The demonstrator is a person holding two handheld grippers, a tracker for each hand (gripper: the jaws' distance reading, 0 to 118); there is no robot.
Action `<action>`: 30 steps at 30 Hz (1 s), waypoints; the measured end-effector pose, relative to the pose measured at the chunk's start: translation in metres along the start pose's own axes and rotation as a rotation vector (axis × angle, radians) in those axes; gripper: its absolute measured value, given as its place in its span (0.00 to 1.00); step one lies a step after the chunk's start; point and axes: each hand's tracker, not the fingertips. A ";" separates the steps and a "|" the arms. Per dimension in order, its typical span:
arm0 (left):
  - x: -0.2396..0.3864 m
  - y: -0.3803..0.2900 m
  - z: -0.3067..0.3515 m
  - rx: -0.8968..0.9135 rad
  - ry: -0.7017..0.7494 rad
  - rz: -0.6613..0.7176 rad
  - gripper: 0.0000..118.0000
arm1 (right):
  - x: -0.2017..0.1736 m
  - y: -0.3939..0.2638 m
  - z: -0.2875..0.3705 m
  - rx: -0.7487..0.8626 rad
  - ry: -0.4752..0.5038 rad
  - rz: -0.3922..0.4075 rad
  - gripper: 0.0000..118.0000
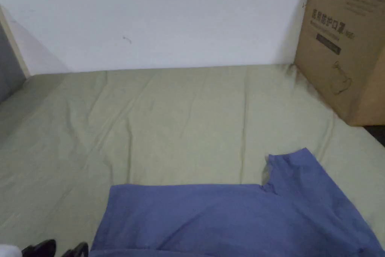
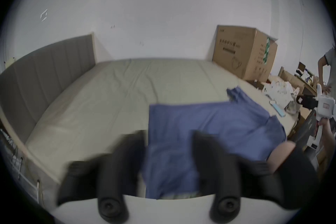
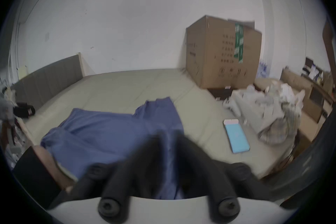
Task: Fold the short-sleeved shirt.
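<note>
Left claw (image 2: 168, 151): jaws spread wide, released, hovering at the shirt's left edge, likely lining up a grab.
Shirt (image 1: 233, 220): blue, spread flat on the bed (image 1: 169, 118), one sleeve toward the cardboard box (image 1: 346, 43), laid out ready for folding.
Right claw (image 3: 170, 148): jaws nearly together over shirt cloth; blurred, so I can't tell whether it's pinching.

Bedroom used for storage: bed (image 2: 112, 100) with green sheet and grey padded headboard (image 2: 45, 71) at 9 o'clock, white wall behind, big cardboard box (image 2: 243, 51) at 2 o'clock, clutter beside.
</note>
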 end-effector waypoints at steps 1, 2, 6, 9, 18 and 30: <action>0.000 0.014 -0.015 0.015 -0.010 0.001 0.06 | -0.004 0.009 -0.008 0.006 -0.017 0.015 0.01; -0.001 0.024 -0.035 0.017 0.014 -0.012 0.00 | -0.004 0.017 -0.018 0.022 0.051 -0.008 0.01; -0.017 0.053 -0.140 -0.117 -0.064 -0.010 0.00 | -0.008 0.033 -0.052 0.006 0.073 -0.028 0.01; -0.037 0.048 -0.233 -0.312 -0.009 0.033 0.60 | -0.022 0.041 -0.069 -0.016 0.115 -0.004 0.01; -0.050 0.004 -0.313 -0.437 0.092 0.074 0.40 | -0.012 0.033 -0.109 -0.116 0.138 0.078 0.01; -0.063 0.001 -0.288 -0.348 0.002 0.137 0.02 | 0.059 0.033 -0.275 -0.522 0.065 -0.036 0.63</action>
